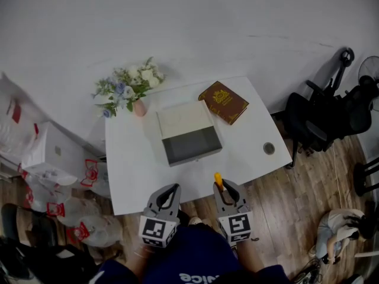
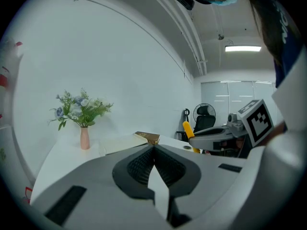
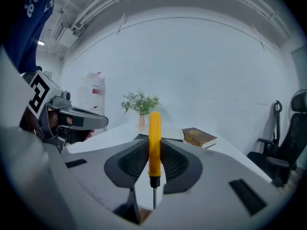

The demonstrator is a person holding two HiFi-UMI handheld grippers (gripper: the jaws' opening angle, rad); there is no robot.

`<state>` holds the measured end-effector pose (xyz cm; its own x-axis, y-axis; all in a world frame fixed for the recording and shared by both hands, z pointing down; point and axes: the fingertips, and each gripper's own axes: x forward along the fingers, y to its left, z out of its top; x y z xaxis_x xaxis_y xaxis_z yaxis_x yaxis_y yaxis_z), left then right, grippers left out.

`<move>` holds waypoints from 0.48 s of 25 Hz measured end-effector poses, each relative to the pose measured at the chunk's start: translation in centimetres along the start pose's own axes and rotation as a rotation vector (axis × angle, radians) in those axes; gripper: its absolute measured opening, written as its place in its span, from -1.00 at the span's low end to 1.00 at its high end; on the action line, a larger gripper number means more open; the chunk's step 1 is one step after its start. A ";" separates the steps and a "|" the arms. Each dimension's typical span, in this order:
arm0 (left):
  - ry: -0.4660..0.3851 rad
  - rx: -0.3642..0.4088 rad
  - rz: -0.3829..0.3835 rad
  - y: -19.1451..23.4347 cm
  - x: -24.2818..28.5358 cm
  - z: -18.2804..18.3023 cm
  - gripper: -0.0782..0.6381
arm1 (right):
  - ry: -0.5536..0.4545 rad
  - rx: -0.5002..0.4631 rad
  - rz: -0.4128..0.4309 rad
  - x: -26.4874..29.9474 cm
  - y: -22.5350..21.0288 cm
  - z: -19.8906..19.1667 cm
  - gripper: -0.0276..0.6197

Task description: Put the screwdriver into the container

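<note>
A screwdriver [image 3: 154,143] with a yellow handle stands upright between the pads of my right gripper [image 3: 154,146], handle up and thin shaft down; the gripper is shut on it. In the head view that right gripper [image 1: 225,186] hovers at the white table's [image 1: 130,176] near edge, with the screwdriver's yellow tip [image 1: 218,180] showing. The container [image 1: 190,144] is a grey open box with a cream lid folded back, at the table's middle beyond both grippers. My left gripper [image 1: 170,190] hangs beside the right one, jaws shut and nothing in them [image 2: 153,147].
A brown book [image 1: 223,102] lies at the table's far right, and a pink vase of flowers [image 1: 140,106] stands at the far left. A round grommet [image 1: 269,148] sits near the right edge. Black office chairs [image 1: 320,120] stand right of the table, plastic bags [image 1: 53,182] left.
</note>
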<state>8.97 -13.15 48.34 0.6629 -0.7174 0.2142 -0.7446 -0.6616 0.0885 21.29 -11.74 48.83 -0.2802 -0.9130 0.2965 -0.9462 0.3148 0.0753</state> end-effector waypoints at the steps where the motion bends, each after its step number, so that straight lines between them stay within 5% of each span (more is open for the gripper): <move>1: -0.006 0.003 -0.001 0.4 0.4 0.5 -0.73 | -0.002 -0.002 -0.003 0.5 -0.4 0.4 -0.64; 12: -0.041 -0.040 0.069 5.5 2.0 1.9 -0.73 | -0.019 -0.194 0.078 7.4 -2.3 5.3 -0.64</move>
<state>6.41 -18.65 47.41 0.6117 -0.7700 0.1817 -0.7908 -0.6013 0.1140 20.54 -20.59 45.83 -0.3556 -0.8882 0.2909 -0.8731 0.4268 0.2358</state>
